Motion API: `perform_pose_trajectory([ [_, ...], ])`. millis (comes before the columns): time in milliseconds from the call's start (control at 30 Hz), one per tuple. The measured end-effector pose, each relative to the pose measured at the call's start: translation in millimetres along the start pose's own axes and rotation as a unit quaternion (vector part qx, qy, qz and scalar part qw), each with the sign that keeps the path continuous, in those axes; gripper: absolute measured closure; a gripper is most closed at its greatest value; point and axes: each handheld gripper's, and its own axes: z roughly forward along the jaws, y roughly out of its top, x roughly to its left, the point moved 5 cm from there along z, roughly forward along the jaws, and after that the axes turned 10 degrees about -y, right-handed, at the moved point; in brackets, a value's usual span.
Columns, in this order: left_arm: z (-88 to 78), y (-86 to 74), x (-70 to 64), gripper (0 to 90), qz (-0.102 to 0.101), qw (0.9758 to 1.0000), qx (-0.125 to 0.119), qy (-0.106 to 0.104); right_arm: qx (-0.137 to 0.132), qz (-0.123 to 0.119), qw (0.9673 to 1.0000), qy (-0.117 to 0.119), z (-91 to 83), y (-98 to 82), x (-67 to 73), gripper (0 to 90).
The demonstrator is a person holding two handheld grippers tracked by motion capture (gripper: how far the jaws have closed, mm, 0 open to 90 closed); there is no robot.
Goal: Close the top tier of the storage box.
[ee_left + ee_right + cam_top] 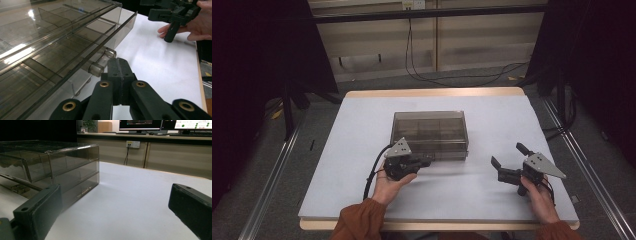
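— Smoky, see-through plastic: what is that thing on the tabletop (362, 165)?

— A drawer box (430, 134) with divided compartments, sitting about mid-tabletop, a little toward the far side. In the right gripper view it shows as stacked drawers with clear fronts (75, 177).

— And the surface under it?

— A pale grey-white sheet over a wooden board; the wood shows as a rim at the far and near edges.

— Where is the left hand-held gripper (424, 161)?

— At the near side of the box, at its left half. The person's left hand (392, 182) holds it from below, with a rust-coloured sleeve (362, 222) behind. In the left gripper view its black jaws are pressed together, tips meeting just beside a small clear handle (96, 69) on a drawer front. I cannot tell whether they touch the handle; nothing sits between them.

— Is that drawer out at all?

— Its front stands slightly proud of the box in the left gripper view.

— The right hand-held gripper (508, 157)?

— To the right of the box and well apart from it, low over bare tabletop, held by the right hand (539, 197). Its jaws are spread wide; in the right gripper view they stand at either edge with only tabletop between them.

— Anything beyond the tabletop?

— A cable (422, 70) trailing on the floor, and in the right gripper view monitors (140, 124) on a counter, with a wall socket (133, 144) below.
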Motion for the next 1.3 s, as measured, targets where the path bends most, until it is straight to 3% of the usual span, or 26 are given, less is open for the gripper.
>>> perform_pose_trajectory([
  [900,-0.6,1.1,14.0,90.0,0.003,0.9999,0.001,0.012,0.001,-0.001,1.0000,0.000,-0.1,-0.1,-0.2,0.0],
  [1300,1.9,0.6,18.0,90.0,-0.008,0.9998,-0.003,0.018,0.001,-0.001,1.0000,0.000,-0.1,-0.1,-0.3,0.0],
])
